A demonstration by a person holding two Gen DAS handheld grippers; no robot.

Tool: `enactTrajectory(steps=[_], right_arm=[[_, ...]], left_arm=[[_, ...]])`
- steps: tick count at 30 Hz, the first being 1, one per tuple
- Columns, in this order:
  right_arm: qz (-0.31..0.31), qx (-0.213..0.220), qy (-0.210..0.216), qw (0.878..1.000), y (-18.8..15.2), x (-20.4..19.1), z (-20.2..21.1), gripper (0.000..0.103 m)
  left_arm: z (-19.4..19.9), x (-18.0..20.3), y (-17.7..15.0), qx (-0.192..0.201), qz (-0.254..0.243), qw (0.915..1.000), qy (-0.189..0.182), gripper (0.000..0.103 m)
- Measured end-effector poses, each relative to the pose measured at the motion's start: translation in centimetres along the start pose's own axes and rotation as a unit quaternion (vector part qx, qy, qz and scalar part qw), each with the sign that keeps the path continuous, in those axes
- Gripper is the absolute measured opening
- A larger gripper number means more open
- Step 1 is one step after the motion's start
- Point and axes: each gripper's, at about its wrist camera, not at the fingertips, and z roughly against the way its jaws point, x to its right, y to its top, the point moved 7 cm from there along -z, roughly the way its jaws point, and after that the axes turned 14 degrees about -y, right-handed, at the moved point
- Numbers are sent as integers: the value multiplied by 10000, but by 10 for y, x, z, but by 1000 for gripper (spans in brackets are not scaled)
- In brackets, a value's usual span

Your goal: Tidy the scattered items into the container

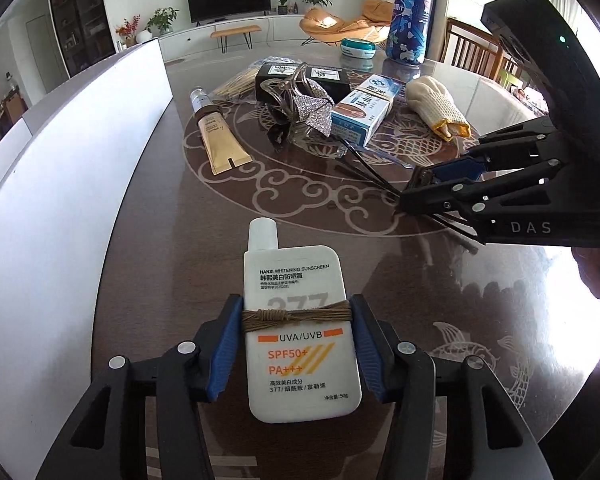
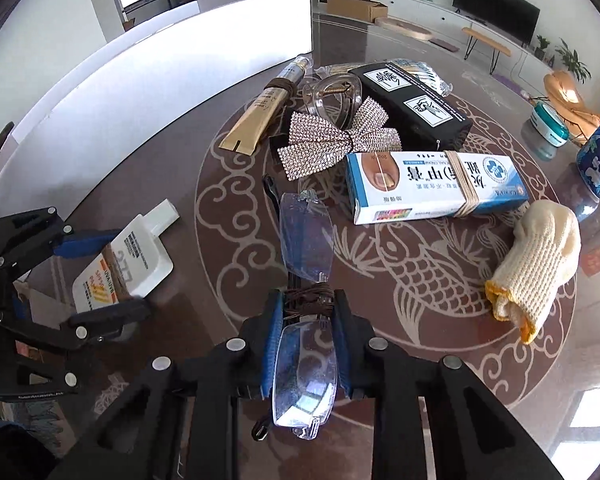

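**Already both tools are loaded, and each grip has a weak spot**

The left tool [image 1: 296, 340] is clamped on the white sunscreen bottle [image 1: 300, 332], its blue pads pressing the two sides at the band of brown cord. The bottle's plastic looks smooth and the pads hold only the lower half, so it may pivot or slide out if it is swung quickly towards the white container [image 1: 72, 152], which stands along the left edge of the bench [image 1: 380, 280].

The right tool [image 2: 307, 336] is closed on the folded rimless glasses [image 2: 306, 280], at the wrapped cord between the lenses. The lenses are thin and the temples stick out; too hard a squeeze could crack them, and a loose arm might snag the rhinestone bow clip [image 2: 332, 140] or the ointment box [image 2: 432, 188] just beyond.

Still scattered further away are a gold tube [image 2: 260, 120], a black box [image 2: 416, 104] and a rolled knit glove [image 2: 536, 264].

The container's inside is hidden behind its wall in both views, so I cannot tell what it holds. The person's hands are all but out of sight.
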Motion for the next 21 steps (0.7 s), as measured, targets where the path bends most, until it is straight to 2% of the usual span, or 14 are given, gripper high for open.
enactTrajectory(steps=[3, 4, 5, 6, 7, 8, 15, 16, 17, 18, 20, 21], right_arm=[[-33, -55, -38, 10000, -35, 5, 17, 25], [-96, -88, -34, 9999, -42, 7, 20, 28], [-202, -146, 58, 9997, -46, 11, 22, 38], [-302, -247, 204, 9990, -49, 13, 23, 47], [-354, -370, 274, 9983, -49, 16, 23, 67], [-343, -450, 257, 9981, -48, 17, 23, 76], [143, -692, 67, 9975, -41, 3, 19, 73], [185, -737, 69, 9971, -40, 0, 16, 60], [273, -674, -86, 9973, -39, -1, 16, 43], [322, -642, -145, 9973, -37, -2, 17, 30], [143, -712, 52, 9973, -36, -2, 18, 29], [120, -678, 11, 9976, -36, 0, 21, 29]], left_arm=[[9, 11, -18, 33, -87, 9999, -64, 53], [10, 12, -20, 39, -60, 10000, -53, 54], [11, 12, -22, 16, -35, 10000, -42, 57], [10, 11, -24, -54, -10, 10000, -13, 69], [9, 10, -25, -130, 32, 9999, 22, 79], [9, 9, -26, -163, 76, 9998, 39, 81], [11, 11, -31, -142, 89, 9998, 54, 80], [11, 12, -31, -102, 72, 9999, 43, 74], [13, 14, -30, -47, 18, 10000, 30, 53], [15, 16, -28, -41, -29, 10000, 8, 53], [18, 16, -27, -59, 20, 10000, -68, 53], [22, 17, -25, 5, 55, 9999, -132, 53]])
